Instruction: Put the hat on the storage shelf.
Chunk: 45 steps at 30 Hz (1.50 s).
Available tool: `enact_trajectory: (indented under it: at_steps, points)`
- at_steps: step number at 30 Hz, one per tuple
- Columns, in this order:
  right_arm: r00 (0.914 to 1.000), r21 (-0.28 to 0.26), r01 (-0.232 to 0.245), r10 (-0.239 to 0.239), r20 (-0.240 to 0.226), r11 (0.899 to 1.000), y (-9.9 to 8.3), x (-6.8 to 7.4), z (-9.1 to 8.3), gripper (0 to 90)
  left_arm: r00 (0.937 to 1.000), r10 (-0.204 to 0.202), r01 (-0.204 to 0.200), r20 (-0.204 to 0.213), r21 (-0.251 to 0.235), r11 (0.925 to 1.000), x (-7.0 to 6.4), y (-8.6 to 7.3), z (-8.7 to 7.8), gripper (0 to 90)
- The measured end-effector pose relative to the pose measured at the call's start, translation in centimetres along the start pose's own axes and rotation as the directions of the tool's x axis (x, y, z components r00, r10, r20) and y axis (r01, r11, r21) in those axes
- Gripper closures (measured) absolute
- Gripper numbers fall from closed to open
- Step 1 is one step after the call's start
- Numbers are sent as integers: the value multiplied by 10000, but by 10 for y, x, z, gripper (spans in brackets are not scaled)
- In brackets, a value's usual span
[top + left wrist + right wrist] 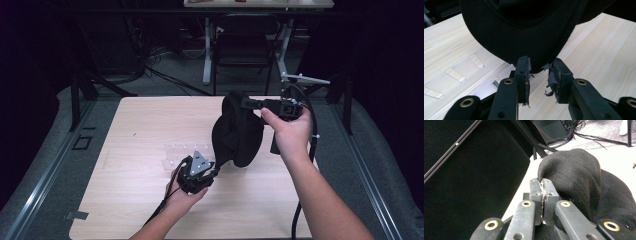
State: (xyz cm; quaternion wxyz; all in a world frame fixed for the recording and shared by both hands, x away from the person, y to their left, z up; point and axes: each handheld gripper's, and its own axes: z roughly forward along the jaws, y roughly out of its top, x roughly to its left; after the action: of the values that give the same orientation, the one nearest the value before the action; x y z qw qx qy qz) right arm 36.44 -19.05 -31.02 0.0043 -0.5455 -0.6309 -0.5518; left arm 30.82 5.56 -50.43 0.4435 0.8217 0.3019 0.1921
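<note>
Black hat (239, 131) suspended above worktop (140, 130).
Right tool (543, 182) clamps hat fabric; left tool (540, 72) stands apart at brim edge.

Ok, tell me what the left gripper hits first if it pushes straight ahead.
Probably the black hat: its lower edge hangs right at the tips of the open left gripper, above the wooden table. Whether they already touch is unclear.

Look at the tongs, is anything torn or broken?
Yes. On the left tongs, the black padding lining the inner faces is torn and peeling, with ragged strips curling into the gap below the black hat. The right tongs, pinched on the hat, look whole.
</note>
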Motion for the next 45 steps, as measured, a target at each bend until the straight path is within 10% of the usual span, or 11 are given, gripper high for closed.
enact_trajectory:
  at_steps: [18,27,45]
  points:
    - [9997,32,-84,85,-225,10000,0,3,2,886,9991,426,-425,88,-93,9991,2,-3,1,815]
    - [9990,88,-109,113,-426,9999,0,6,7,886,9987,-194,213,464,-395,9990,19,-10,-1,829]
    - [9965,425,-126,160,-822,9990,-3,11,24,881,9994,-206,215,271,-357,9991,15,-17,2,836]
